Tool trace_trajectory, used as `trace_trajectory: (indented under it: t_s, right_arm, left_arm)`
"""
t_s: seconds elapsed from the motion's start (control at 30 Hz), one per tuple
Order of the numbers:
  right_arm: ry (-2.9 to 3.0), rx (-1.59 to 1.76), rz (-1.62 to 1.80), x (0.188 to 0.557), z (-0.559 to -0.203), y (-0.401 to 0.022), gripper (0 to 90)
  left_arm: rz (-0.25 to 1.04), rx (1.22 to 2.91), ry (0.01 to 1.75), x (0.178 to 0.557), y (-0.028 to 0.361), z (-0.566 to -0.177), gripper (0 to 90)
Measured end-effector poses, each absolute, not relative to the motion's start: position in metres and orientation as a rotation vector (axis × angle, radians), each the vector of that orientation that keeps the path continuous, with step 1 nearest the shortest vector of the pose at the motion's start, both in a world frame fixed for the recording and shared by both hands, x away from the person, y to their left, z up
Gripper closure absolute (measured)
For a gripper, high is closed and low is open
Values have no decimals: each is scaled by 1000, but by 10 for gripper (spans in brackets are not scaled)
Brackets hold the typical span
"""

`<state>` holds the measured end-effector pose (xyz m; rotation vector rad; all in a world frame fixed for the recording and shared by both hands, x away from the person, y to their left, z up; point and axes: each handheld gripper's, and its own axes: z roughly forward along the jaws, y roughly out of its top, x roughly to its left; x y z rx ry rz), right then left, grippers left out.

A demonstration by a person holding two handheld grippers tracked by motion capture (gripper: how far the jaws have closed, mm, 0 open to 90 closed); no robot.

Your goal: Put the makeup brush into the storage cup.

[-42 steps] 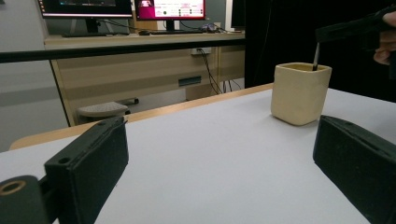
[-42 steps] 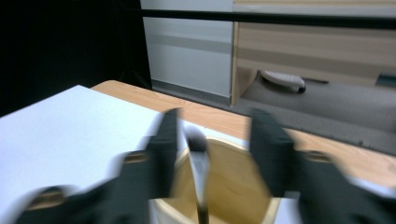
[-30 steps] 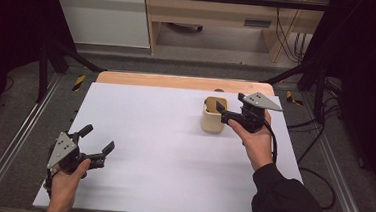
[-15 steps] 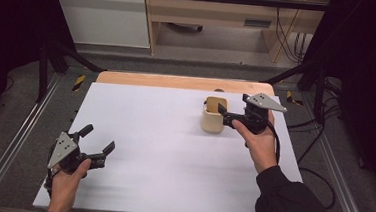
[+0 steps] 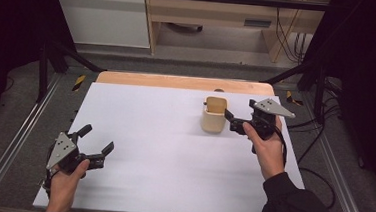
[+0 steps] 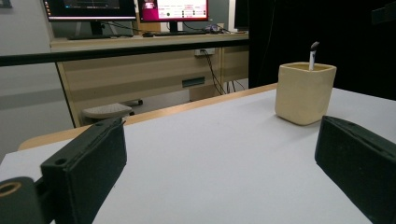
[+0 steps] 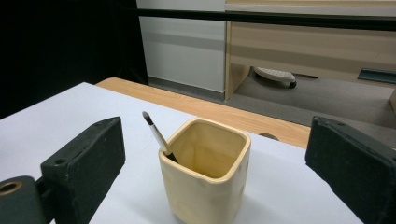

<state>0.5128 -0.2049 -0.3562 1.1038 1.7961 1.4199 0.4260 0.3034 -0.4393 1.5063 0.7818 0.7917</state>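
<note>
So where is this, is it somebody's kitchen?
Probably not a kitchen, more likely a lab or office workroom. Computer monitors sit on a desk behind the table, cables hang by the wall, and a person holds a gripper in each hand.

White table surface (image 5: 162,154): bare across its middle and left, open passage between the two grippers. Obstacle: one cream square cup (image 5: 214,115) toward the far right, upright, a thin brush (image 7: 158,136) leaning from its corner above the rim. Right gripper (image 5: 231,120) just beside the cup, jaws spread wide. Left gripper (image 5: 96,140) near the front left corner, jaws apart, nothing between them.
</note>
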Motion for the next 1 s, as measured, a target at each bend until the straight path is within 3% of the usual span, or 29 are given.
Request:
trace_trajectory:
  t_s: [1.0]
  right_arm:
    - [1800,1091,1395,479,-366,-229,44]
  left_arm:
    - [792,1511,771,425,303,-439,19]
